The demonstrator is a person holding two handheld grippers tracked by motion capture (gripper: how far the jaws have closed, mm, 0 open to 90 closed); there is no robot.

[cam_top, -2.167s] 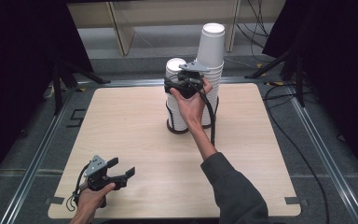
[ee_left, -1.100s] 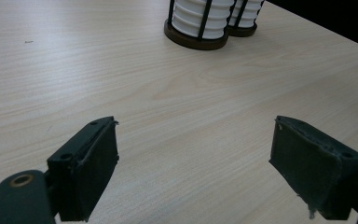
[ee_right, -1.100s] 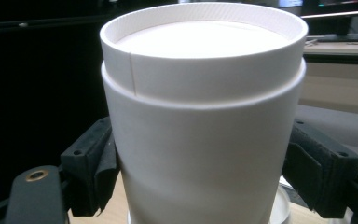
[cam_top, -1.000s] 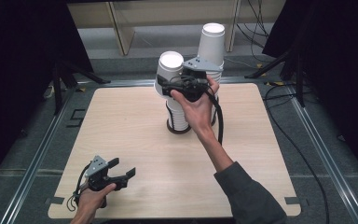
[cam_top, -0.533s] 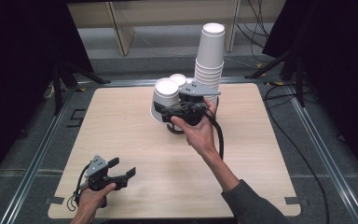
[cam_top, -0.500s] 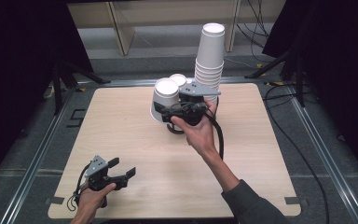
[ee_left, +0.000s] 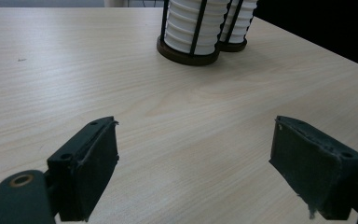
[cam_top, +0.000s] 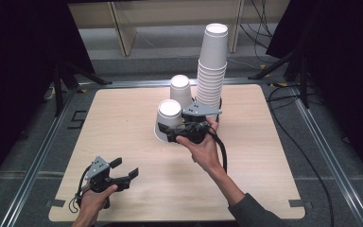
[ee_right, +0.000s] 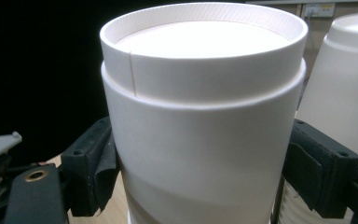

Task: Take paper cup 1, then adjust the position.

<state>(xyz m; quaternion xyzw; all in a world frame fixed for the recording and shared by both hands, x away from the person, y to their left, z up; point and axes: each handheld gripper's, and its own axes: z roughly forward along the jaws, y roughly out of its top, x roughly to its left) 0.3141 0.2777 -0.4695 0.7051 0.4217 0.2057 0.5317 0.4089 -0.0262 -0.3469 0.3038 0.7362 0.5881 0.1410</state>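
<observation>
Your R gripper (cam_top: 172,134) is clamped on a single white paper cup (cam_top: 166,120). In the R gripper view both black pads press the cup wall (ee_right: 200,135), one each side, cup base up. In the high view the cup is tilted slightly, sitting over the table (cam_top: 123,118) a bit L of centre, toward the far half. Can't tell whether its rim touches the wood; the hand hides that.

Just behind it: a short cup stack (cam_top: 180,89) in a black wire holder, and R of that the tall cup stack (cam_top: 211,66), rising well above everything else. The held cup is just beside the short stack in the high view; contact btw them can't be judged. The tall stack's holder is near your R wrist.

Your L gripper (cam_top: 123,171) is at the near L corner, close to the near table edge, jaws apart w/ nothing btw them. The L gripper view shows bare wood btw the pads and both holder bases (ee_left: 191,51) well ahead.

Open room: whole L half of the table, and the near R quarter apart from your R forearm. Far edge is crowded by the stacks. A metal frame (cam_top: 319,142) runs along the table sides; a cable (cam_top: 307,156) lies outside the R edge.
</observation>
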